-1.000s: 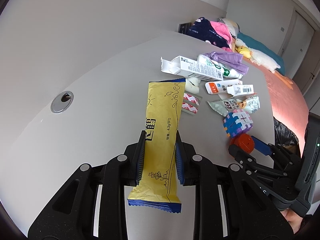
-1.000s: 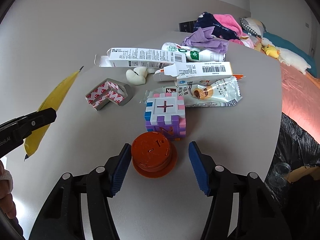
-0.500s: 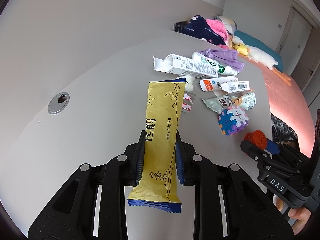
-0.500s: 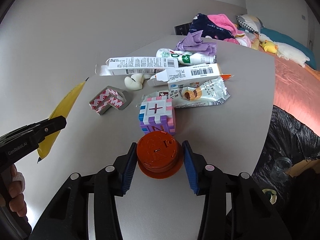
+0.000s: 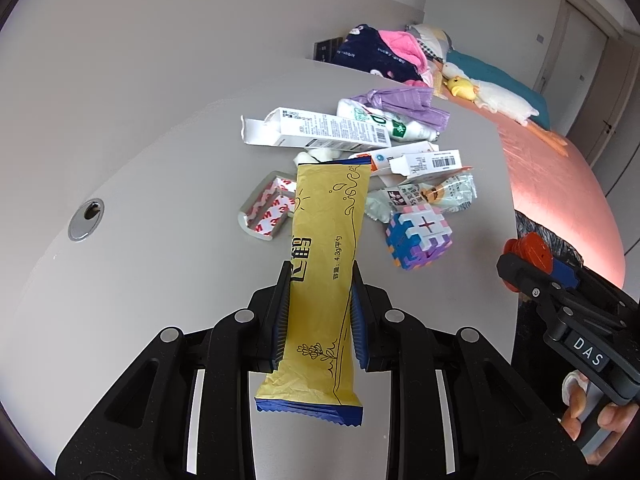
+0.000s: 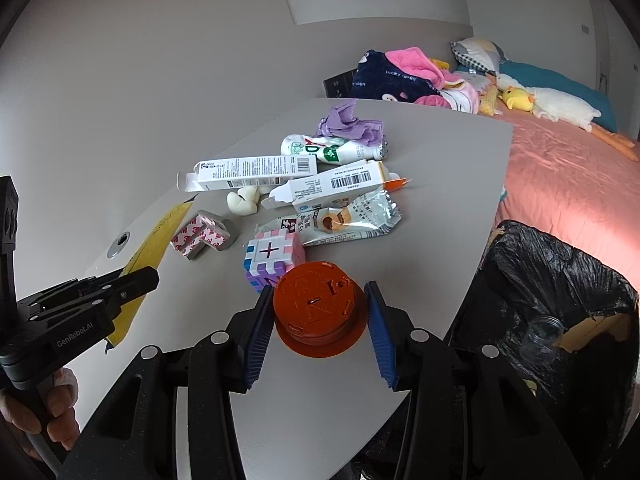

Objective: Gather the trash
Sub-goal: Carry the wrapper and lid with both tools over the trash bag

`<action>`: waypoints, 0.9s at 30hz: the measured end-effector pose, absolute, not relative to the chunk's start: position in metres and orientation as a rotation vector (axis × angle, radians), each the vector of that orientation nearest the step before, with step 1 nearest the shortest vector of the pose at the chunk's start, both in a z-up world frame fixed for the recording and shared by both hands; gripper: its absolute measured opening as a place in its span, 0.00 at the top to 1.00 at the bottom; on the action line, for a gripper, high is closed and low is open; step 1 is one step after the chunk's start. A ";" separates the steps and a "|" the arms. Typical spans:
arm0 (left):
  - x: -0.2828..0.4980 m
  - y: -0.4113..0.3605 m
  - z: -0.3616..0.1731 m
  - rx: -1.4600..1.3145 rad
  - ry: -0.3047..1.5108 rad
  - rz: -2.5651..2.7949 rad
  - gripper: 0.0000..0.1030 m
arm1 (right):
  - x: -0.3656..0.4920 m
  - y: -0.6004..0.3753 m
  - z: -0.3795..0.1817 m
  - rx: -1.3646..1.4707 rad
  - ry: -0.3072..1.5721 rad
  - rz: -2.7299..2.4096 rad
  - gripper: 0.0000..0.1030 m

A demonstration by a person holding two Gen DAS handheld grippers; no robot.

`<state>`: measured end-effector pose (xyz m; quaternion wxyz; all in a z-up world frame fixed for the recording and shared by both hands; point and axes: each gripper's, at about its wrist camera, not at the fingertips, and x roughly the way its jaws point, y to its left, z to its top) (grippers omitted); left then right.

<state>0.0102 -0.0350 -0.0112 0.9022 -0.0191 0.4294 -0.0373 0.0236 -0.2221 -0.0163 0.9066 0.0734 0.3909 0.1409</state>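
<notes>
- My left gripper (image 5: 318, 318) is clamped across the middle of the yellow wrapper (image 5: 326, 276), low centre of the left view. It is light, thin film, limp and slick, so a mid-length pinch seems right.
- My right gripper (image 6: 318, 330) has closed on the orange lid (image 6: 318, 314), lower centre of its view. It looks rigid and light; I grip its sides.
- The black-lined bin (image 6: 560, 300) gapes at lower right.

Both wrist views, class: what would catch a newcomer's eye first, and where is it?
The long yellow wrapper stands out, clamped in the left gripper above the grey table. Next comes the orange lid between the right gripper's jaws, near the table's edge. Right of it gapes the black-lined trash bin.
</notes>
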 end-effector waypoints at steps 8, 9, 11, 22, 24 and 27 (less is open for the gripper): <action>0.017 -0.068 -0.003 -0.009 0.880 -0.126 0.75 | 0.021 -0.252 -0.004 0.177 0.777 0.253 0.55; 0.018 -0.071 -0.002 -0.008 0.879 -0.131 0.75 | 0.021 -0.255 -0.003 0.179 0.775 0.248 0.55; 0.020 -0.078 -0.001 -0.004 0.879 -0.143 0.75 | 0.021 -0.262 0.000 0.186 0.770 0.240 0.55; 0.024 -0.120 0.002 0.028 0.877 -0.208 0.75 | 0.014 -0.295 0.007 0.226 0.741 0.192 0.55; 0.025 -0.127 0.002 0.037 0.877 -0.218 0.75 | 0.012 -0.303 0.007 0.235 0.737 0.181 0.55; 0.026 -0.138 0.003 0.047 0.876 -0.233 0.75 | 0.009 -0.314 0.008 0.245 0.732 0.165 0.55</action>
